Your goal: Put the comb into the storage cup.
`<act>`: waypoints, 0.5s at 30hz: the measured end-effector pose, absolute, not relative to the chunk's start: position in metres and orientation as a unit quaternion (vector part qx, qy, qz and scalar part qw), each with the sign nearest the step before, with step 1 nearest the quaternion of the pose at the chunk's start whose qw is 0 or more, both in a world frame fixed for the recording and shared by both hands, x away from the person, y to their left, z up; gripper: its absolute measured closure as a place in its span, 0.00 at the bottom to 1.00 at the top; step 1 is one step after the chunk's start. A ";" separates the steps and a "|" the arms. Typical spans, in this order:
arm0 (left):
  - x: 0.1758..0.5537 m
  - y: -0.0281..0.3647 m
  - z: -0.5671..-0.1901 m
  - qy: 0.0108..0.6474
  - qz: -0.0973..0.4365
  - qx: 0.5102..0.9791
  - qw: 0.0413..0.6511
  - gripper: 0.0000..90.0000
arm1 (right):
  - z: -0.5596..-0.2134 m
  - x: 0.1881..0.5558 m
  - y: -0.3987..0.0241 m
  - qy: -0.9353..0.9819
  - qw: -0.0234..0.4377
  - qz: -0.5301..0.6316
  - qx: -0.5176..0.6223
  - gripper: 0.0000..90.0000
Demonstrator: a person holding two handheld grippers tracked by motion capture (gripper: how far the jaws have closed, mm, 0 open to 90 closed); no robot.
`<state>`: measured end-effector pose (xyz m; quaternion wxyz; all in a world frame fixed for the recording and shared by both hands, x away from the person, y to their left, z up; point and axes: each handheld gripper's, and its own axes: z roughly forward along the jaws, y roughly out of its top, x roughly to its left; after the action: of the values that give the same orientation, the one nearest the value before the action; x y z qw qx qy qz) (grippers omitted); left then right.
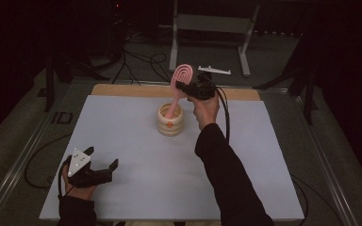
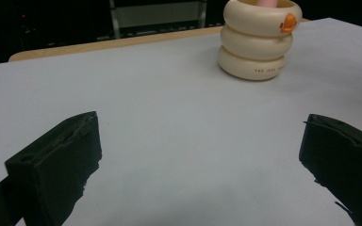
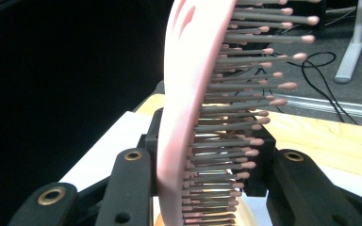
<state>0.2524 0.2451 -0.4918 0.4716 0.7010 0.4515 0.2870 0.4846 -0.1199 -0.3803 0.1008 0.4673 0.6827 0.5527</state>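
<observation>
White sheet [image 1: 136, 141] covers the wooden table [image 1: 122, 89]; dark room around.

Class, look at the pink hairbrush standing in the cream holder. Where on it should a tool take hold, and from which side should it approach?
Grip the hairbrush across its paddle head, one jaw on the smooth back, the other on the bristle face. Its handle sits down inside the cream ringed holder, so only the head is exposed. Approach from the person's right, level with the head, as the right tool does.
</observation>
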 end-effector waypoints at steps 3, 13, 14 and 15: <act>0.252 0.245 -0.492 0.451 0.287 0.701 0.472 0.01 | -0.388 0.485 -0.118 0.683 0.100 0.549 0.472 0.71; 0.251 0.246 -0.491 0.450 0.289 0.701 0.471 0.01 | -0.404 0.481 -0.107 0.695 0.101 0.537 0.467 0.71; 0.251 0.246 -0.491 0.450 0.289 0.701 0.471 0.01 | -0.406 0.480 -0.106 0.696 0.099 0.536 0.467 0.71; 0.251 0.246 -0.492 0.451 0.289 0.701 0.471 0.01 | -0.408 0.480 -0.104 0.697 0.099 0.535 0.468 0.71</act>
<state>0.2513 0.2459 -0.4915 0.4710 0.7012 0.4507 0.2886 0.4800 -0.1044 -0.4079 0.0989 0.4683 0.6965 0.5345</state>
